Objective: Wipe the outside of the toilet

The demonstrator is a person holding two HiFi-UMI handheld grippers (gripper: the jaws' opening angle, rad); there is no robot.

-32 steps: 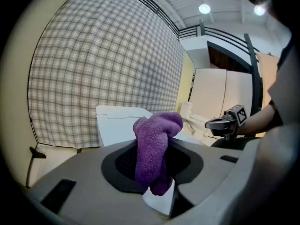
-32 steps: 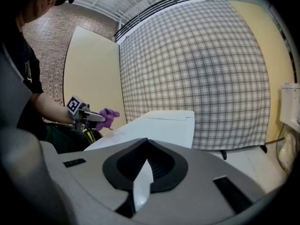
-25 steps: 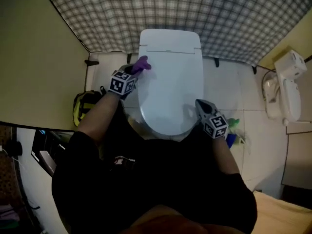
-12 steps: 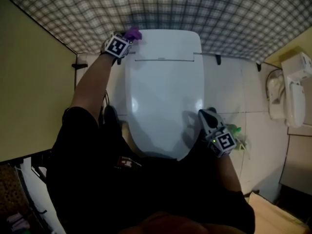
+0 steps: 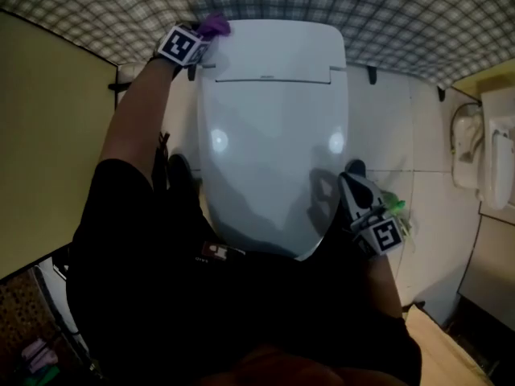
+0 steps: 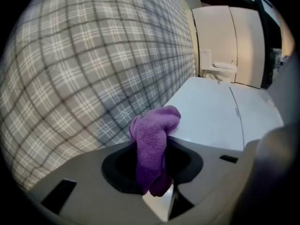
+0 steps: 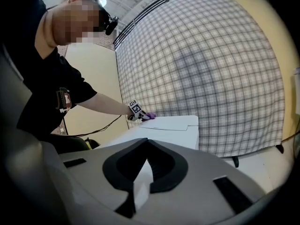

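Observation:
The white toilet (image 5: 273, 127) stands with its lid down against the plaid wall. At the back left corner of its tank top my left gripper (image 5: 201, 39) is shut on a purple cloth (image 5: 214, 26). In the left gripper view the cloth (image 6: 152, 146) bunches between the jaws and rests on the edge of the white tank top (image 6: 211, 116). My right gripper (image 5: 352, 177) hangs beside the lid's right front edge, shut with nothing in it. From the right gripper view the toilet (image 7: 171, 124) stretches ahead, with the left gripper (image 7: 137, 110) and cloth (image 7: 150, 116) at its far end.
A green-topped object (image 5: 394, 207) lies on the tiled floor next to the right gripper. A white fixture (image 5: 492, 155) hangs on the right wall. A yellow partition (image 5: 48, 135) closes in the left side, and a dark object (image 5: 179, 171) sits beside the bowl.
My left gripper carried the purple cloth from the lid's left side back to the tank's rear left corner. The right gripper stayed by the lid's right front edge.

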